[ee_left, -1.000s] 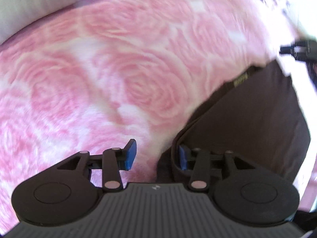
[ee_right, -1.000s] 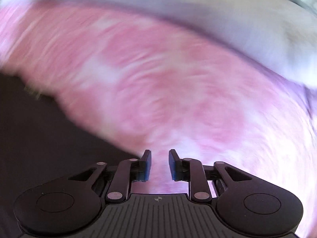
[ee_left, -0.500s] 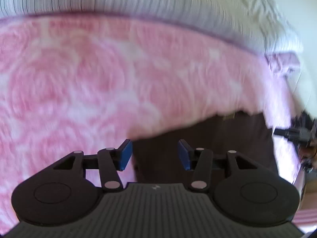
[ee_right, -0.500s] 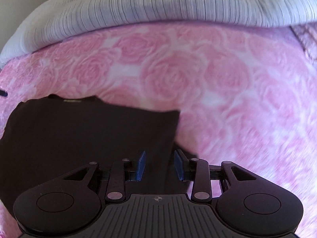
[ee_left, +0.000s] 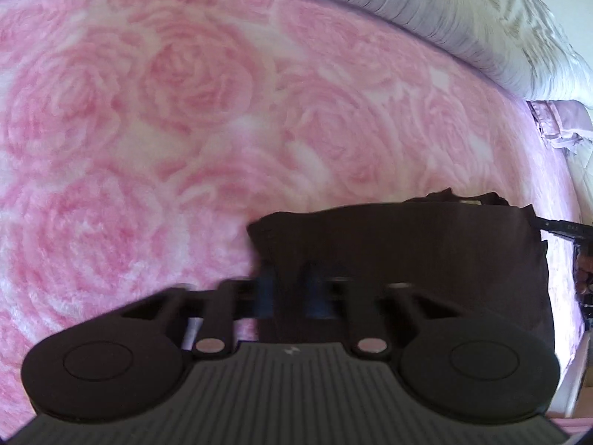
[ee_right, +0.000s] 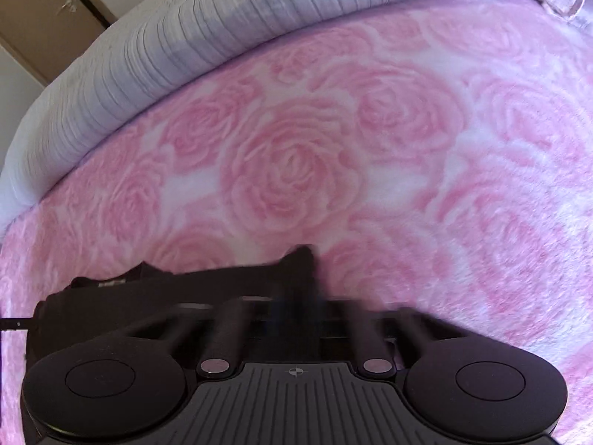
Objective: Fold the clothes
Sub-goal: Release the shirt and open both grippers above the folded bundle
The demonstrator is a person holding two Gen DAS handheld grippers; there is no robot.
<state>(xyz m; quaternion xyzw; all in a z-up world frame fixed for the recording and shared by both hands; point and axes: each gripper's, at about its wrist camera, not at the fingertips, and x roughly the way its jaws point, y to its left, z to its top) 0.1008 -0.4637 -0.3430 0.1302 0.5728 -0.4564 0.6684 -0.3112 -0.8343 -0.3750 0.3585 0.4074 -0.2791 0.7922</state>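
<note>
Both grippers pinch the near corners of a dark garment lying on a pink rose-patterned blanket.

The left gripper (ee_left: 287,289) is closed on the near left corner of the dark garment (ee_left: 426,256), its blue pads blurred against the fabric; the right gripper (ee_right: 296,309) is closed on the near right corner, where a small peak of cloth rises. The garment (ee_right: 178,289) lies flat on the blanket (ee_left: 222,118), well short of its far edge, where a grey ribbed cover (ee_right: 192,37) lies bunched along it.
</note>
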